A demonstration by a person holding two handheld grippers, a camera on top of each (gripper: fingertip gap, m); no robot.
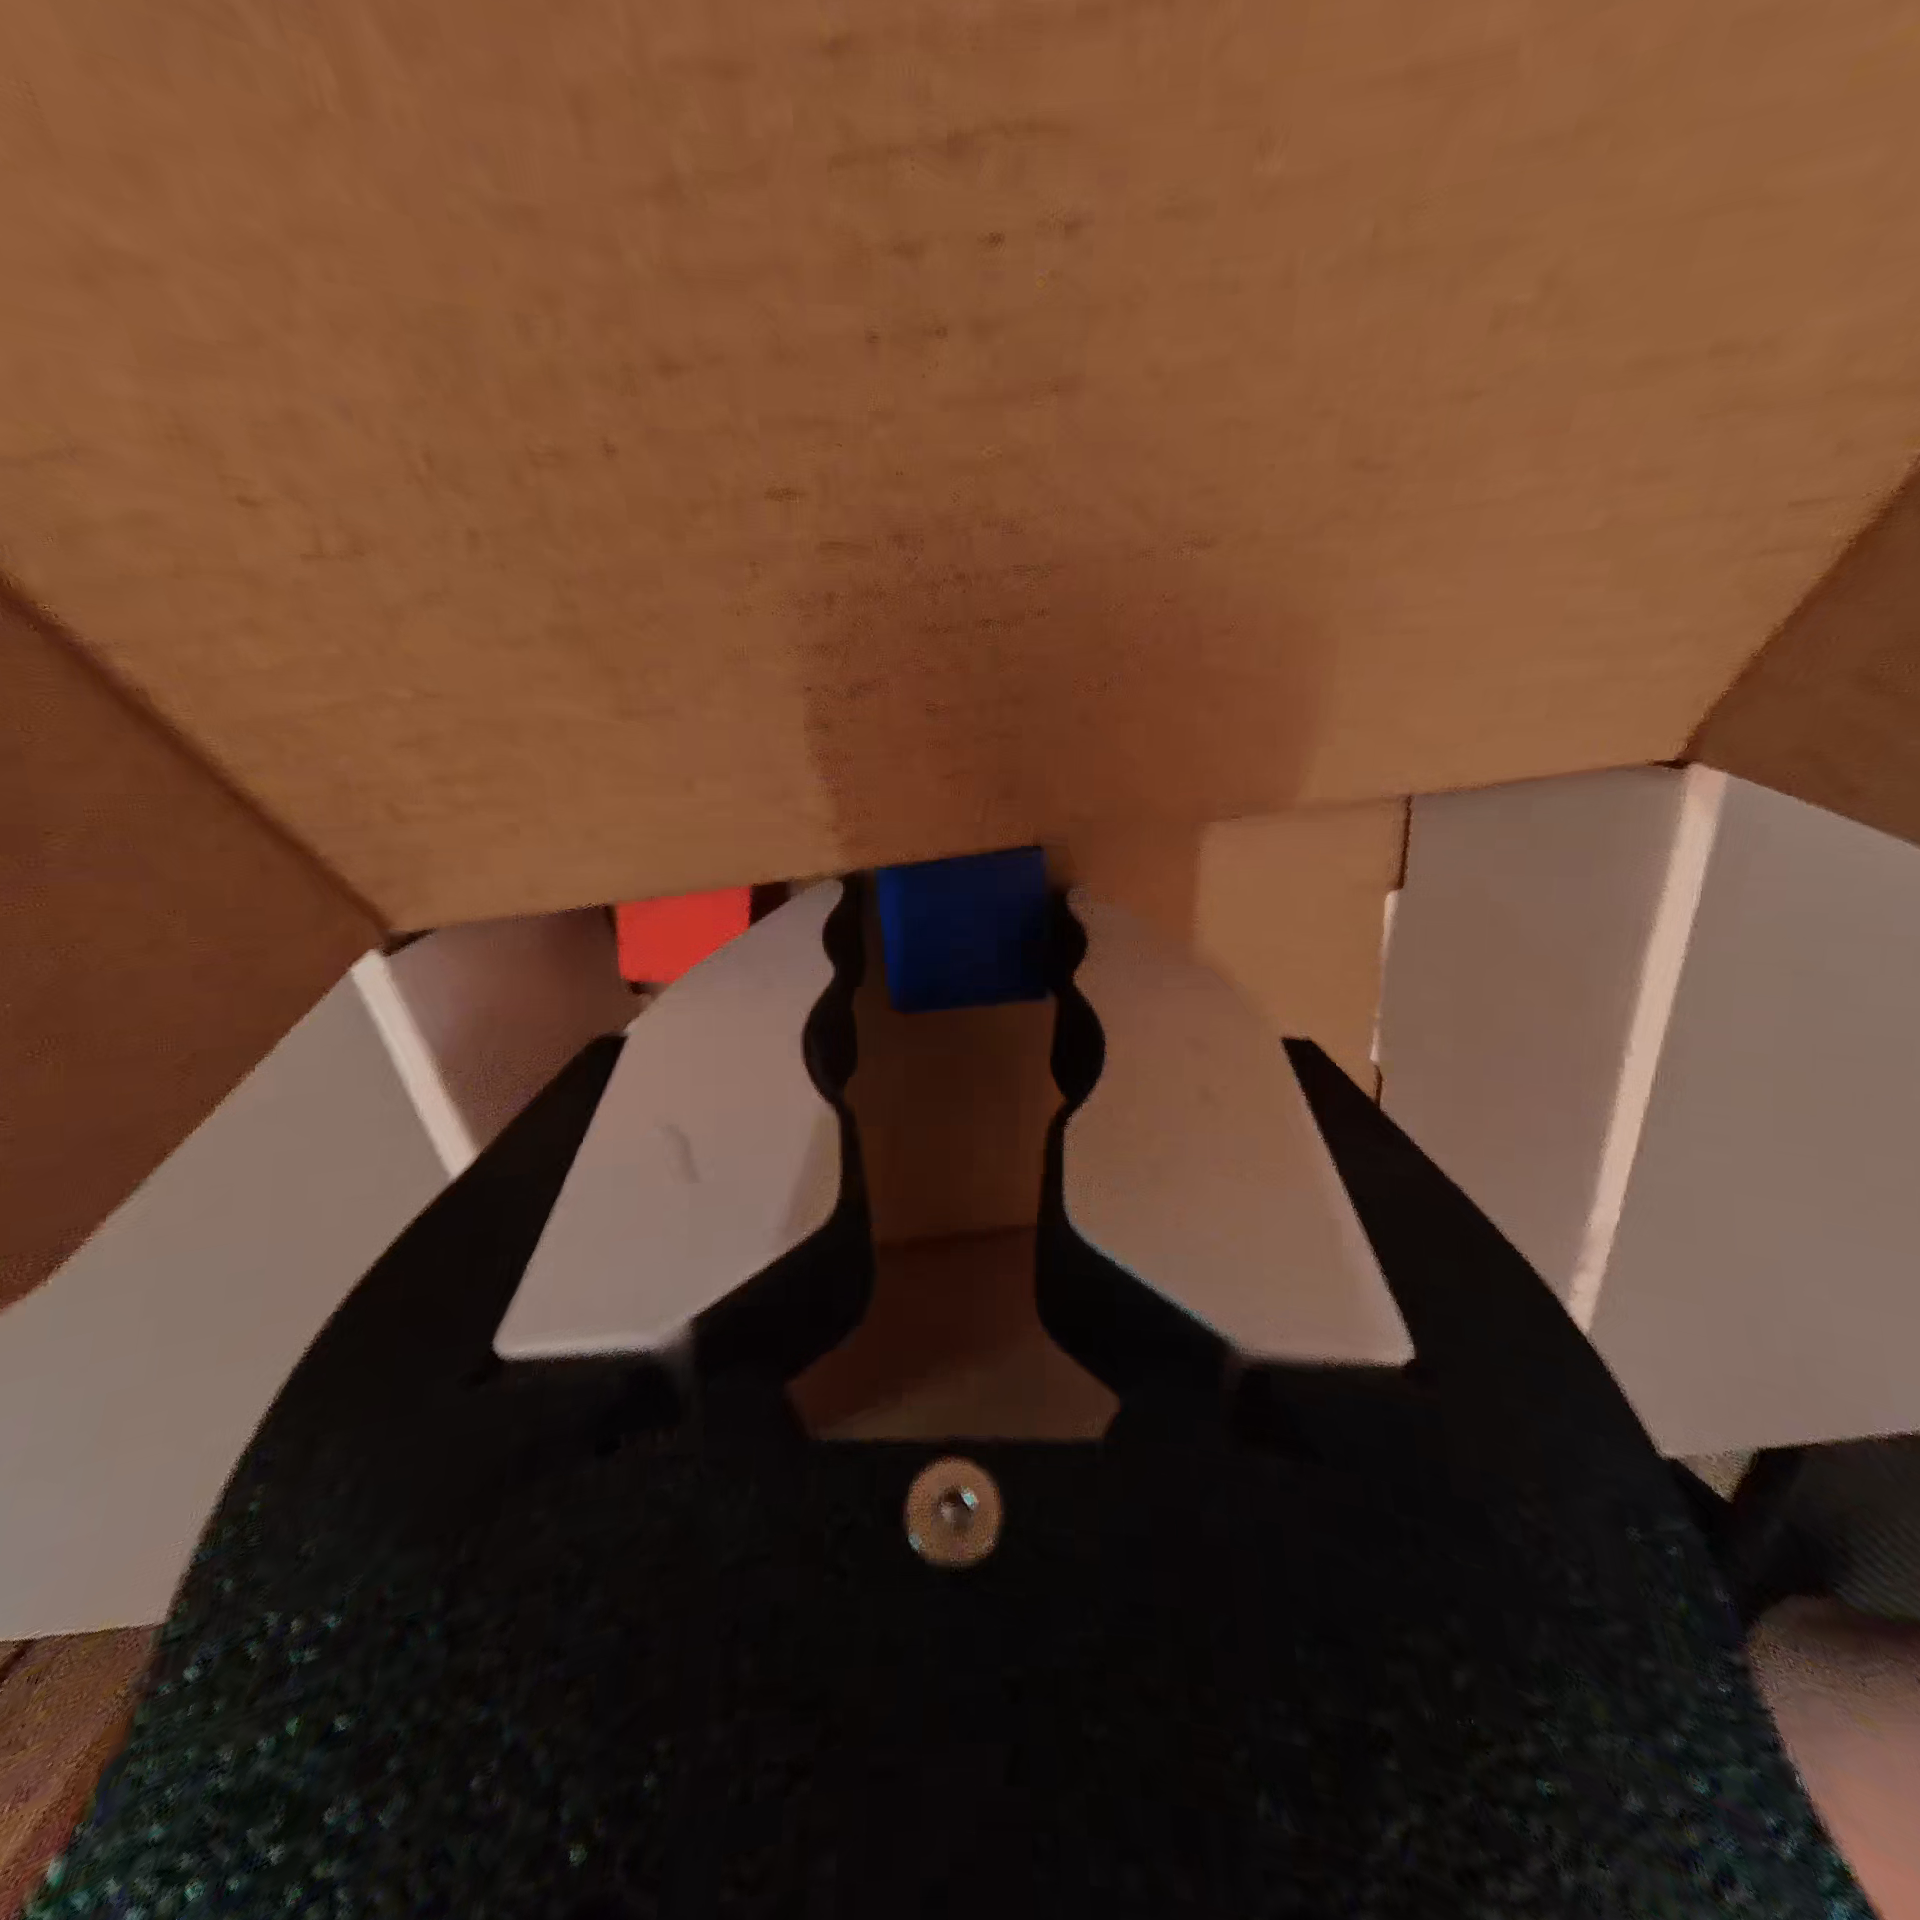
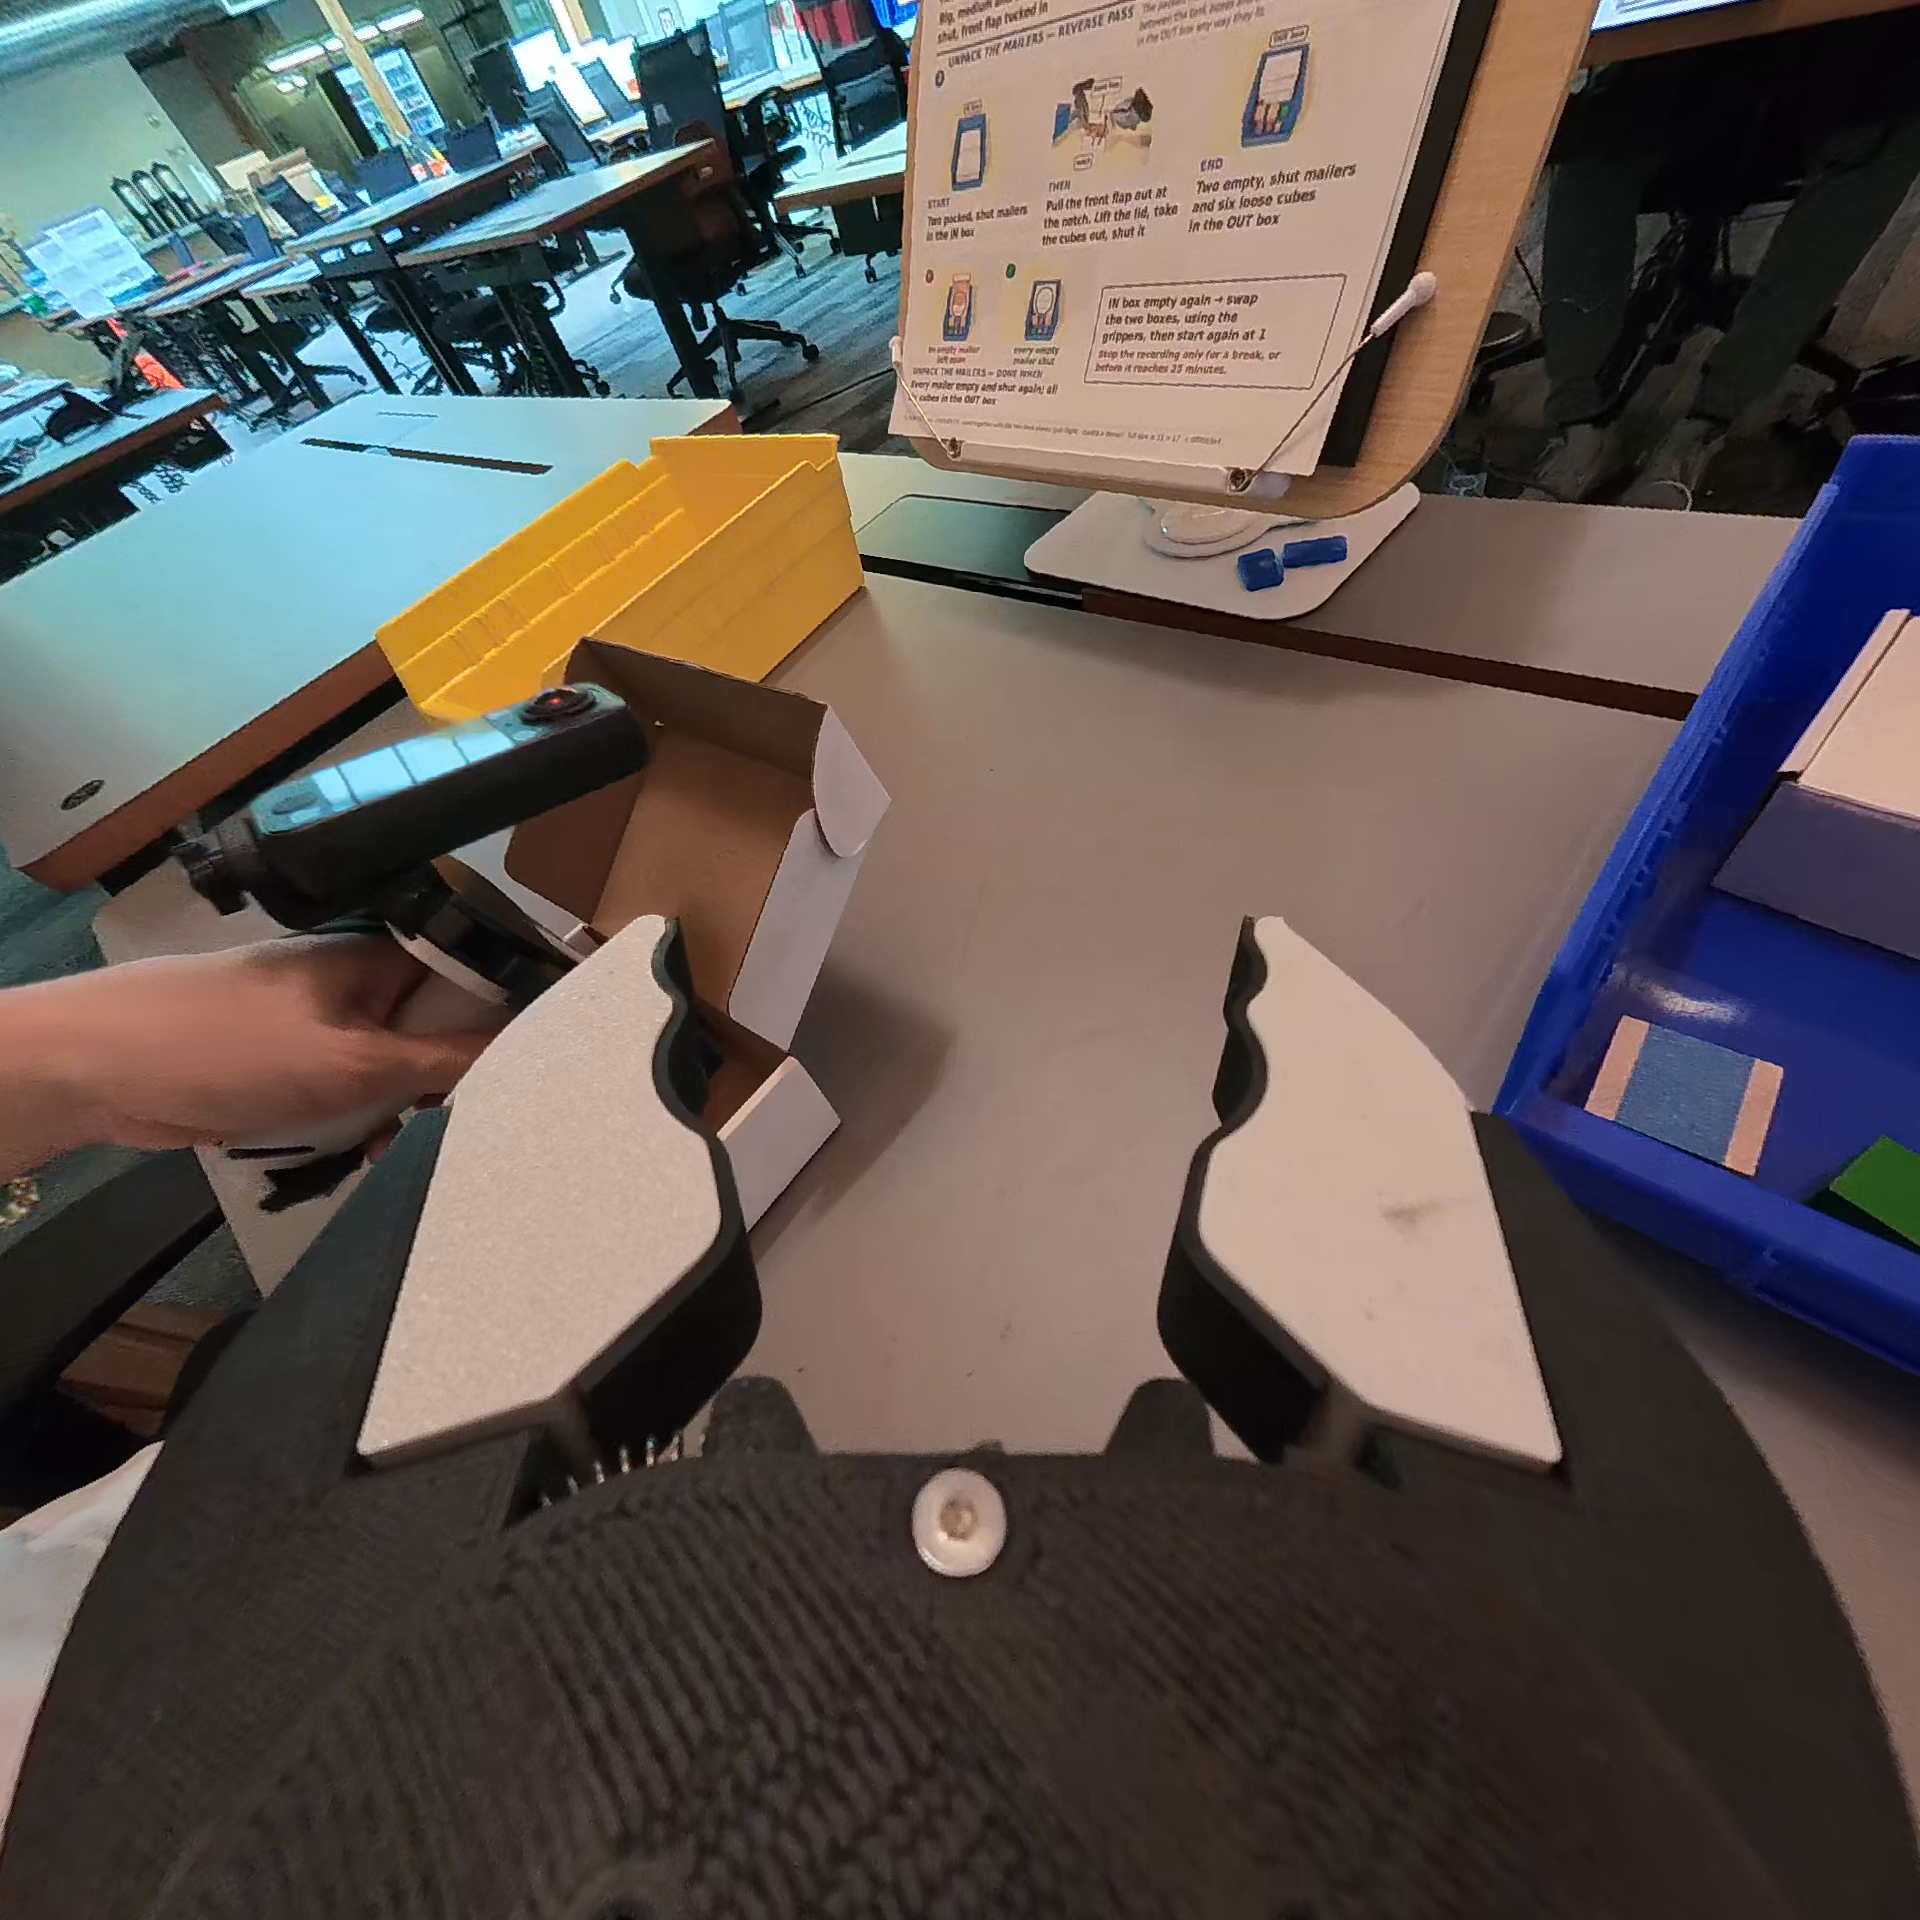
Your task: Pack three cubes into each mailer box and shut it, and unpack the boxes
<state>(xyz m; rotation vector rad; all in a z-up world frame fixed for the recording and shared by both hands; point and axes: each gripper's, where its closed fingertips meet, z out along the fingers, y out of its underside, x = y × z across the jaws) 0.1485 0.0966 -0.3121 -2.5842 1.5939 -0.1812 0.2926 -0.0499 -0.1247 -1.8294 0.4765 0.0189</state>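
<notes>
Presently: left gripper point(image 1: 956, 935) inside open mailer box point(image 2: 727, 831), jaws narrowly parted about blue cube point(image 1: 961, 930), contact unclear; right gripper point(image 2: 956, 997) wide open, empty.

Each tool has a black, coarse-textured printed body with one silver screw on its centre line behind the fingers. Left tool point(image 1: 956, 935): two fingers faced with white plates, inner edges black and scalloped. Right tool point(image 2: 956, 997): same build, white plates speckled. A black camera unit point(image 2: 436, 790) sits atop the left tool.
</notes>
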